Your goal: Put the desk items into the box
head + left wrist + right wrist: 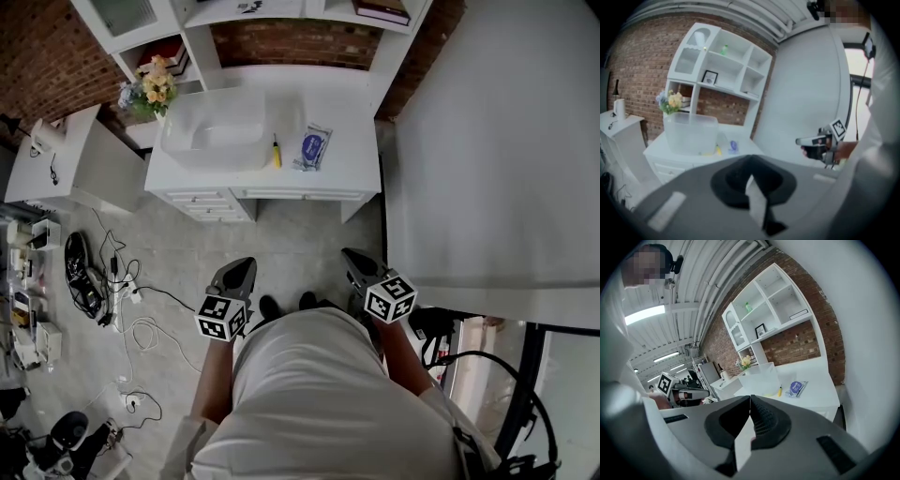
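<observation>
Across the floor, well apart from the person, sits the white desk surface [347, 173]. On it:
- a translucent rectangular plastic box [214, 131] at the left end
- a small yellow pen-like stick [277, 152] just beside the box's right wall
- a blue-labelled clear plastic packet [312, 147] just right of the stick

Both items lie flat outside the box, so nothing is packed yet. The box is open-topped, mouth up, and looks empty, so drops from above should work.

Left hand-held gripper [246, 265]: jaws fully together, nothing between them. Right hand-held gripper [351, 255]: same, jaws meeting along the seam, empty. Both are held low at the person's sides, pointed forward and slightly down toward the surface. That reads as a carry or start pose, not a reach. Shut and empty fits, since nothing is in range to grab.

Judgement: task at zero. The next move needs an approach to the surface, then the jaws opened ahead of the stick or packet. The stick is thin and looks round, so it may roll. The packet is flat and floppy and likely needs an edge pinch.
</observation>
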A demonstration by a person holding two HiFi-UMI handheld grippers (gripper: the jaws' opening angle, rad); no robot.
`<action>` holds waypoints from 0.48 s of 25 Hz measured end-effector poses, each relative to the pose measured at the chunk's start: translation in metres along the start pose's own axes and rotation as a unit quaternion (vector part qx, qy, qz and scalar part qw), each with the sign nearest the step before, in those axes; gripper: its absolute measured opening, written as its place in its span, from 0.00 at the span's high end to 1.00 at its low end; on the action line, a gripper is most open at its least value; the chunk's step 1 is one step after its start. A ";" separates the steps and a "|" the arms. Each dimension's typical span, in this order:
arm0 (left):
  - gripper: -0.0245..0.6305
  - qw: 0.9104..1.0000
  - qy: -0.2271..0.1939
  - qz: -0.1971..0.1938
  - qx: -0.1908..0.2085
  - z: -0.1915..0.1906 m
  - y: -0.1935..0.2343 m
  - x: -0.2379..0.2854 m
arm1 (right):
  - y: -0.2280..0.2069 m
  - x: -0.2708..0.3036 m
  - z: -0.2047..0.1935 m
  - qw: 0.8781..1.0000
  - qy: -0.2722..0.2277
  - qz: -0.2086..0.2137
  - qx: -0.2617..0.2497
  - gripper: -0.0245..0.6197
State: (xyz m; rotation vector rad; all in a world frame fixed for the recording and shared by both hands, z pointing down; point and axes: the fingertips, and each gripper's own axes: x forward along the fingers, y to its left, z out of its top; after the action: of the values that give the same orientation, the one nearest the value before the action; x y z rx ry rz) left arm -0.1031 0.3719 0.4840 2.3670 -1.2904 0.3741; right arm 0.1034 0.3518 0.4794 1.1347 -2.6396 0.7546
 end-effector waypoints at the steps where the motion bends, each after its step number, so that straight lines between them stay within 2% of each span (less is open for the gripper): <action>1: 0.96 1.000 0.000 0.002 0.000 -0.001 -0.002 0.002 | -0.002 -0.002 -0.001 1.000 0.002 0.003 -0.002 0.96; 12: 0.96 1.000 0.002 0.018 0.004 -0.008 -0.030 0.018 | -0.023 -0.013 -0.010 0.998 0.032 0.028 -0.040 0.96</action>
State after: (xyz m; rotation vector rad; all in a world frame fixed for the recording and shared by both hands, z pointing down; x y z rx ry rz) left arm -0.0688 0.3769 0.4919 2.3500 -1.3337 0.3955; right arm 0.1285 0.3518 0.4920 1.0028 -2.6320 0.6769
